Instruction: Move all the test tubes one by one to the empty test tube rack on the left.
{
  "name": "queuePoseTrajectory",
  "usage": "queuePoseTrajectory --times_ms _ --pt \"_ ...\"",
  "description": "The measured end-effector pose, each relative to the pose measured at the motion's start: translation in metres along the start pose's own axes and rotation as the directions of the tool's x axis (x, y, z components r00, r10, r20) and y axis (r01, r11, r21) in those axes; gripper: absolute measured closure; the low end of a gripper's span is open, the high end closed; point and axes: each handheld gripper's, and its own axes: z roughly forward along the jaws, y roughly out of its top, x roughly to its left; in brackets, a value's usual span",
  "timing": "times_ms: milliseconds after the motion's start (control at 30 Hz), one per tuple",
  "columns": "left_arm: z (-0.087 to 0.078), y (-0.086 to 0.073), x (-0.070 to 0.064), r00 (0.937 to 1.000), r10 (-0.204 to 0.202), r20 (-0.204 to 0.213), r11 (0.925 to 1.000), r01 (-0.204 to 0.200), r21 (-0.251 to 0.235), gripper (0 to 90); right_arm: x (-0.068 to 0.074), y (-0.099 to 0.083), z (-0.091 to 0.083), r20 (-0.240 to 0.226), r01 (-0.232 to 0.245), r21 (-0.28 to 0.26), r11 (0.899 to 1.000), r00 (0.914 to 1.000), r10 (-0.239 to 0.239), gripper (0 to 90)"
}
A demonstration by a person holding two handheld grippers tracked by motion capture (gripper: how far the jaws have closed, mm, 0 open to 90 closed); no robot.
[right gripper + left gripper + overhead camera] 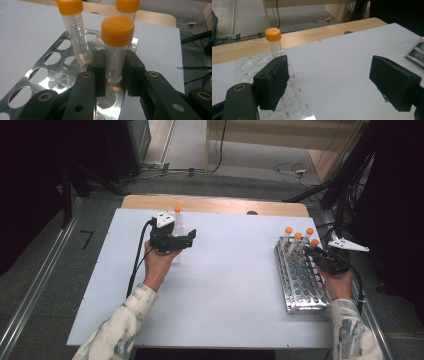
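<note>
Right gripper view: right gripper (115,75) clamped on an orange-capped tube (116,50), which stands in the metal rack (37,82) (near corner).
Left gripper (332,87): jaws apart, beside a clear tray (294,105) holding one lone tube (274,41).

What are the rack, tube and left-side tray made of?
Tube rack: looks like bright sheet metal, mirror reflections around punched holes. Centrifuge tube between the right gripper jaws: clear plastic with printed graduations, matte orange cap. Well tray: transparent plastic, probably acrylic, red labels.
</note>
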Motion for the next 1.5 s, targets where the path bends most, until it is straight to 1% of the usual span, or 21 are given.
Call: queuePoseTrajectory --times_ms 67,200,333,433,467,533,567,667,733,867,1000,1200,1300,1400,1467,1500 --pt "0.001 0.0 -0.001 1.0 -0.004 0.005 1.0 0.004 0.002 16.4 0.0 0.0 -0.001 0.002 -0.004 -0.003 1.0 1.0 0.004 71.3" --pt "-0.001 0.0 -0.004 0.9999 0.008 0.011 1.0 -0.008 0.005 16.3 0.0 0.003 -0.006 0.004 -0.004 -0.03 1.0 1.0 0.004 71.5" --pt "-0.003 0.001 -0.005 0.9997 0.012 0.02 0.9999 -0.011 -0.009 16.3 0.001 0.006 -0.012 0.013 -0.009 -0.057 0.998 0.9999 0.009 71.6" --pt "-0.005 0.001 -0.006 0.9997 0.011 0.021 0.9999 -0.011 -0.009 16.3 0.003 0.011 -0.015 0.024 -0.003 -0.064 0.998 0.9997 0.005 71.6" --pt "-0.005 0.0 -0.006 0.9997 0.01 0.022 0.9999 -0.01 -0.008 16.3 0.004 0.016 -0.019 0.033 0.008 -0.075 0.997 0.9994 -0.005 71.7" --pt "-0.005 0.0 -0.007 0.9997 0.011 0.022 0.9999 -0.011 -0.009 16.3 0.005 0.018 -0.021 0.036 0.009 -0.08 0.997 0.9993 -0.006 71.8" --pt "-0.006 0.0 -0.007 0.9996 0.016 0.022 0.9998 -0.016 -0.009 16.3 0.005 0.02 -0.023 0.039 0.012 -0.087 0.996 0.9992 -0.009 71.8" --pt "-0.008 0.001 -0.008 0.9997 0.014 0.022 0.9998 -0.014 -0.014 16.3 0.006 0.027 -0.03 0.045 0.013 -0.106 0.994 0.999 -0.008 71.8" --pt "-0.009 0.001 -0.008 0.9996 0.014 0.025 0.9998 -0.014 -0.014 16.3 0.007 0.031 -0.035 0.057 0.027 -0.117 0.993 0.9982 -0.02 71.8" --pt "-0.009 0.0 -0.007 0.9996 0.014 0.024 0.9998 -0.014 -0.013 16.2 0.012 0.04 -0.047 0.064 0.046 -0.15 0.988 0.9973 -0.037 71.9" --pt "-0.008 0.0 -0.007 0.9996 0.013 0.024 0.9998 -0.013 -0.012 16.2 0.018 0.047 -0.054 0.06 0.051 -0.14 0.989 0.9973 -0.043 71.9" --pt "-0.009 -0.001 -0.007 0.9997 0.012 0.023 0.9999 -0.012 -0.012 16.2 0.028 0.046 -0.06 0.056 0.054 -0.115 0.992 0.9973 -0.048 71.9" --pt "-0.01 -0.002 -0.006 0.9997 0.014 0.021 0.9999 -0.013 -0.009 16.2 0.033 0.045 -0.065 0.043 0.052 -0.114 0.992 0.9979 -0.048 71.9" --pt "-0.01 -0.003 -0.005 0.9998 0.01 0.02 0.9999 -0.009 -0.006 16.2 0.04 0.044 -0.07 0.023 0.062 -0.112 0.992 0.9979 -0.06 72.0" --pt "-0.01 -0.003 -0.004 0.9998 0.007 0.02 1.0 -0.007 -0.005 16.3 0.046 0.043 -0.075 0.012 0.071 -0.128 0.989 0.9975 -0.07 72.0" --pt "-0.01 -0.003 -0.004 0.9998 0.005 0.019 1.0 -0.005 -0.006 16.3 0.051 0.043 -0.079 -0.001 0.073 -0.135 0.988 0.9972 -0.074 72.0"
